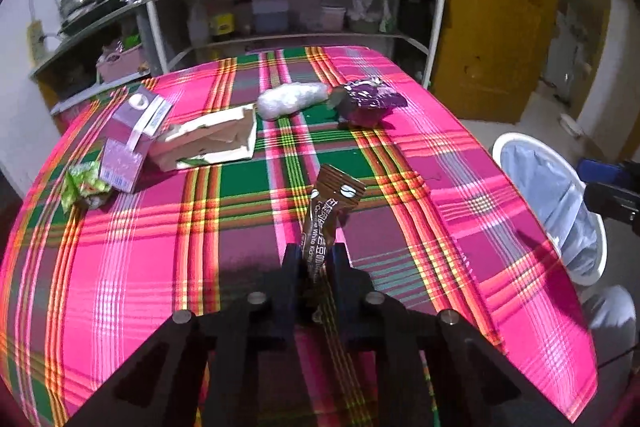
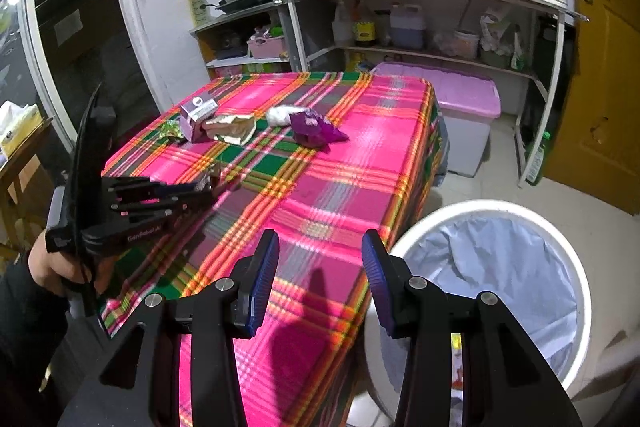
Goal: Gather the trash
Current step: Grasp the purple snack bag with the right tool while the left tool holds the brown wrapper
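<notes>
While the left gripper (image 1: 316, 259) stands clamped on a brown sachet (image 1: 326, 211) over the table (image 1: 460, 163), ready for binning, right gripper (image 2: 320, 267) waits apart, empty, beside the bin (image 2: 576, 267).

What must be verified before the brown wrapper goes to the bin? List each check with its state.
1. Left gripper shut on the brown coffee sachet: ok, pads pinch its lower end.
2. Sachet clear of the tablecloth: cannot tell; the top sticks up, the lower end is hidden.
3. Lined white bin open to receive: ok, no lid on it.
4. Right gripper empty and out of the way: not ok; open and empty, but it sits near the bin rim.
5. Other trash left: purple wrapper, plastic wad, torn box, carton, green wrapper all on the table: ok.
</notes>
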{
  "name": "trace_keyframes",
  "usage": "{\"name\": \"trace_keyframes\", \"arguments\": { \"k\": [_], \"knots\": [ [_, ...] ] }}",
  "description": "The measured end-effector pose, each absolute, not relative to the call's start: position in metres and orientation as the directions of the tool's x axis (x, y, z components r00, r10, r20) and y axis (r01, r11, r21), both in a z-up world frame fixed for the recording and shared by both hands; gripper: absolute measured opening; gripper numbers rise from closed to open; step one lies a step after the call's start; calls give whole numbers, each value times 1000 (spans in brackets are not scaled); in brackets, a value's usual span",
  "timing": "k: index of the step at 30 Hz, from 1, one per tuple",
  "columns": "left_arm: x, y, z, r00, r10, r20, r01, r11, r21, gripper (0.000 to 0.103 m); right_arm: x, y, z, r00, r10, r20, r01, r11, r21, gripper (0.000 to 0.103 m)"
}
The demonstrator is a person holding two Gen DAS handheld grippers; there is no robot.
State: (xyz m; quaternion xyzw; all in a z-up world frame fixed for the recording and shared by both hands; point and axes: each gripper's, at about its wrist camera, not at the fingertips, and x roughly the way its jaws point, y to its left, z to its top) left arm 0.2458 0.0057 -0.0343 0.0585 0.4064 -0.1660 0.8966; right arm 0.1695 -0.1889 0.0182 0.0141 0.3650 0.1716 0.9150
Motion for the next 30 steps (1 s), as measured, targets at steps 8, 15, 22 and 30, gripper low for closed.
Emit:
{"name": "trace_keyframes", "arguments": {
  "k": [8, 15, 22, 30],
  "knots": [
    [229, 22, -25, 666, -332, -668, 282, 941, -187, 11, 203, -161, 25, 669, 318, -672, -345, 933, 99, 44],
    [224, 33, -20, 688, -380, -618, 263, 925, -275, 11, 246, -137, 18, 664, 294, -688, -358, 932, 53, 50],
    [223, 43, -20, 697, -398, -597, 264, 916, -302, 11, 293, -124, 3, 646, 259, -718, -318, 946, 54, 62],
    [224, 51, -22, 691, -427, -583, 275, 901, -334, 11, 334, -109, -9, 630, 267, -729, -345, 937, 45, 62]
  ]
}}
